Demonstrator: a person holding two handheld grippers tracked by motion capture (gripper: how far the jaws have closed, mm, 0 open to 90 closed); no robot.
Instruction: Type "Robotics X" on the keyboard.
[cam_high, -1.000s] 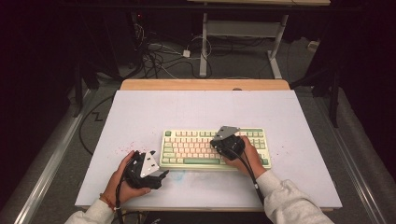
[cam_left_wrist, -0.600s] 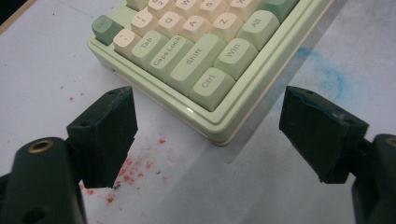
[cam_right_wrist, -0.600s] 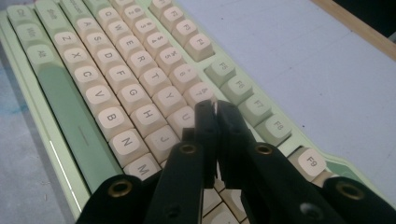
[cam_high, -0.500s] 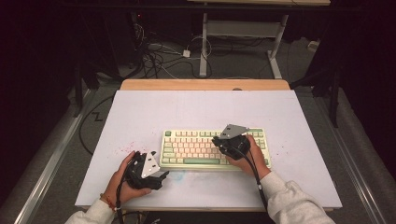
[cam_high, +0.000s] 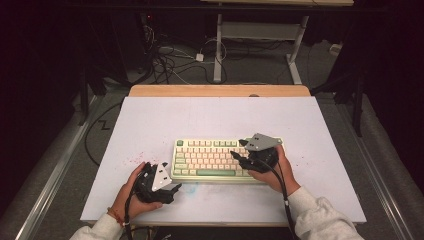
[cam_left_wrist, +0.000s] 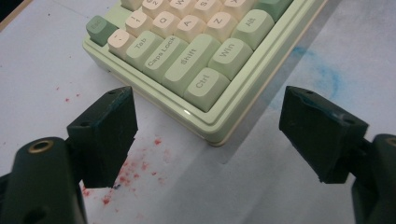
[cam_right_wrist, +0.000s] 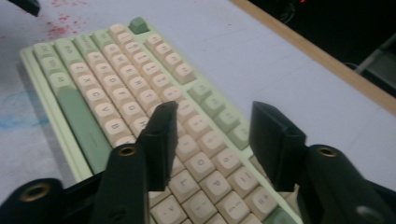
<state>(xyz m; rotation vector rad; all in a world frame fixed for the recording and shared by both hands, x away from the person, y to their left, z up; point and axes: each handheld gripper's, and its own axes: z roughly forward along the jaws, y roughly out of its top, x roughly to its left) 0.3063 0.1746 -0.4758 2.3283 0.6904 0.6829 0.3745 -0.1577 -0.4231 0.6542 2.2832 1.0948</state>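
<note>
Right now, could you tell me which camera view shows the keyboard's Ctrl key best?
The left gripper view: the Ctrl key sits close and sharp at the keyboard corner, legend readable. The high view shows the whole keyboard, keys too small to read; the right gripper view shows blurred keys.

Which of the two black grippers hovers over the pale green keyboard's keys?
The right gripper, jaws open above the keyboard; the left gripper sits off its near-left corner.
</note>
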